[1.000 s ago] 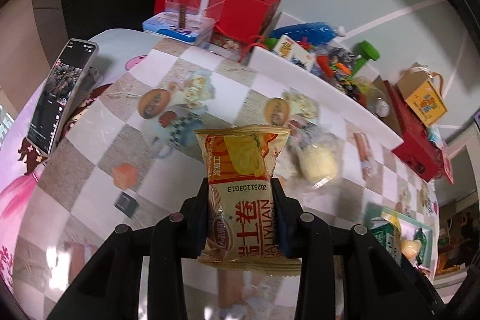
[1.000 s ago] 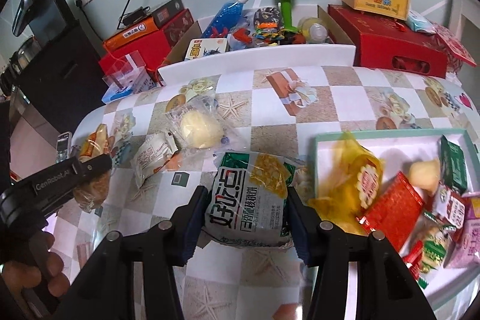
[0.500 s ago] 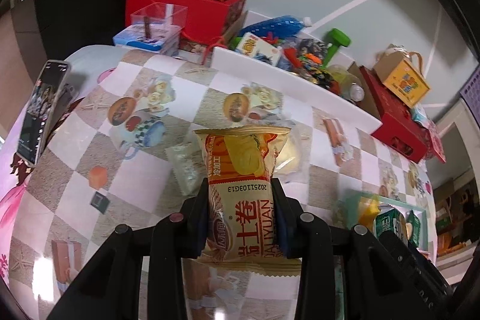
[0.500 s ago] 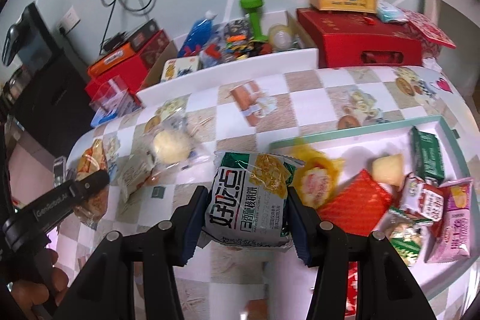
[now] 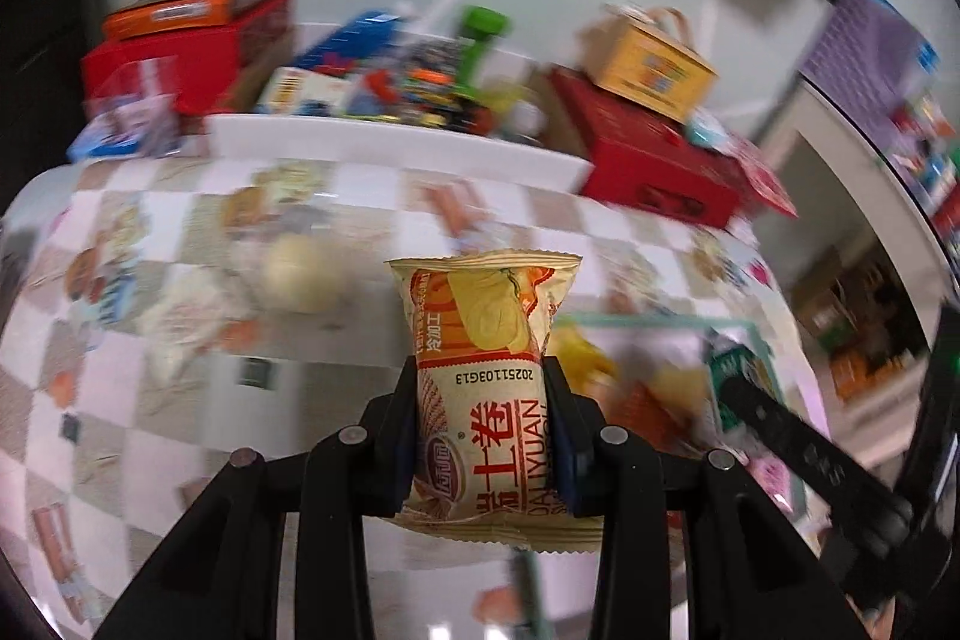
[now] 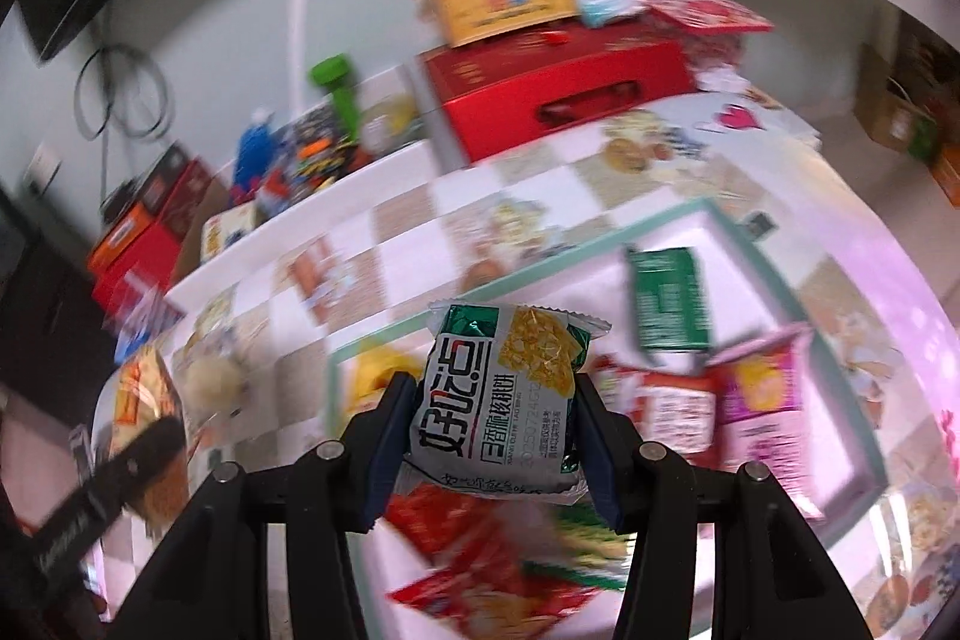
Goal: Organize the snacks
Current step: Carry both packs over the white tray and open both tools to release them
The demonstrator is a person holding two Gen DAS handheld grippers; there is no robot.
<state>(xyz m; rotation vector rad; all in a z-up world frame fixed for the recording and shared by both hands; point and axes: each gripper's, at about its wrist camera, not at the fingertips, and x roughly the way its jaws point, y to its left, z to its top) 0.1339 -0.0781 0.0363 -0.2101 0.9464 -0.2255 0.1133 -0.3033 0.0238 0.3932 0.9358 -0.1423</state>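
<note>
The left gripper (image 5: 483,424) is clamped on a yellow pack (image 5: 489,376), held above the checkered table (image 5: 180,400). The right gripper (image 6: 492,430) squeezes a grey-green pack (image 6: 501,394) over the tray (image 6: 774,274), which already holds several snacks (the background is blurred).
</note>
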